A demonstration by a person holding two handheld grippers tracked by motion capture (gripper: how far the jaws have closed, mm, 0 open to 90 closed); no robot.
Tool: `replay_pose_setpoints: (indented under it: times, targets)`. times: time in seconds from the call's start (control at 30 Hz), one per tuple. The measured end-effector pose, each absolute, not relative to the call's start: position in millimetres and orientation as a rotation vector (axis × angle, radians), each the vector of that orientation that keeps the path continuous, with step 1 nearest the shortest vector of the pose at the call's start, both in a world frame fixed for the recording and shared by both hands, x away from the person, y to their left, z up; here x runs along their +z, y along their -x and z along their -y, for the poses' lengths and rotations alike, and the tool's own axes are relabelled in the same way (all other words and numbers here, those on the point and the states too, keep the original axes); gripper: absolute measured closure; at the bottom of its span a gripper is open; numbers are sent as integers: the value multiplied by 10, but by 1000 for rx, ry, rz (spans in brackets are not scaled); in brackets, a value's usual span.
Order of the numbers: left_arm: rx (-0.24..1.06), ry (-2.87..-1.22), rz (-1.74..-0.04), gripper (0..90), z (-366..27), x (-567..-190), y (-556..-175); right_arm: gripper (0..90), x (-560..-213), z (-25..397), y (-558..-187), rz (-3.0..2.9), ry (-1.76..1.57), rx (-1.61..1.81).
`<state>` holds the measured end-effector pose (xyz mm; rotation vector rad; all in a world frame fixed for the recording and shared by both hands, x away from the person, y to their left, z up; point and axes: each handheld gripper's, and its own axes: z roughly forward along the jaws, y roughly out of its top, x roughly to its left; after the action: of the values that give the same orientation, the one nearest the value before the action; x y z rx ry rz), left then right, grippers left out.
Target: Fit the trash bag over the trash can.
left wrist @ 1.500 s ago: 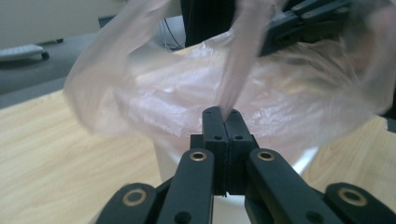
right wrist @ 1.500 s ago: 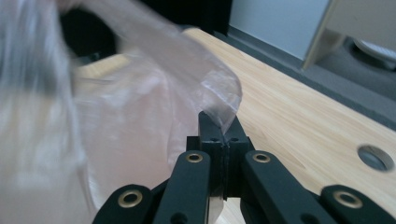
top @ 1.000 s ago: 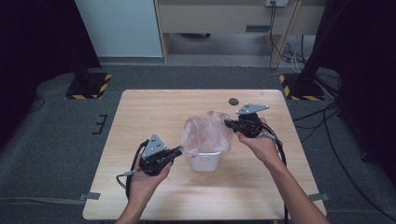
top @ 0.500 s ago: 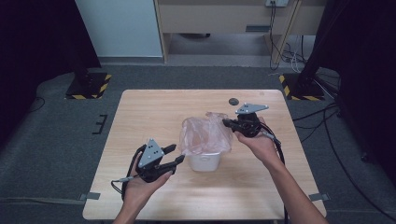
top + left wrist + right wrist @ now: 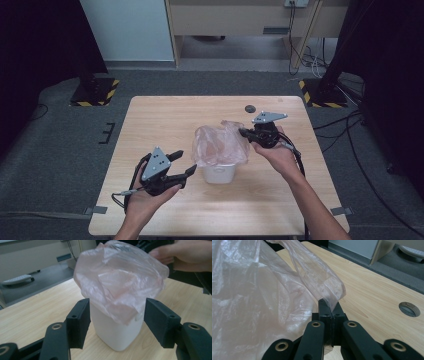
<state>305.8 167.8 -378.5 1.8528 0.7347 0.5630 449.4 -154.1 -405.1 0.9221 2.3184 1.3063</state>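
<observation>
Pink bag (image 5: pixel 220 145) edge pinched by right gripper (image 5: pixel 329 312) | left gripper (image 5: pixel 181 164) jaws spread, clear of bin (image 5: pixel 218 173)

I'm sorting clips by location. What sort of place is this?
Probably a lab or recording room: a lone wooden table on grey carpet, hazard-striped stand bases, and loose cables by the far wall.

No text, label, brand, number or sign can be read anywhere in these views.

Even overhead light, dark room edges, soft gripper-view blur
</observation>
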Motion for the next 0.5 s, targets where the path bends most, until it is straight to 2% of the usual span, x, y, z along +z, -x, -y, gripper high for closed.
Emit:
replay_pose_setpoints:
  times: [0.17, 0.5]
  targets:
    - [602, -1847, -772, 355, -1641, -3718, -3229, 900, -4032, 1510, -4478, -2323, -901, 1317]
    - [582, -1848, -789, 265, -1549, -3763, -3648, 900, -3989, 1504, -4464, -2325, -874, 1342]
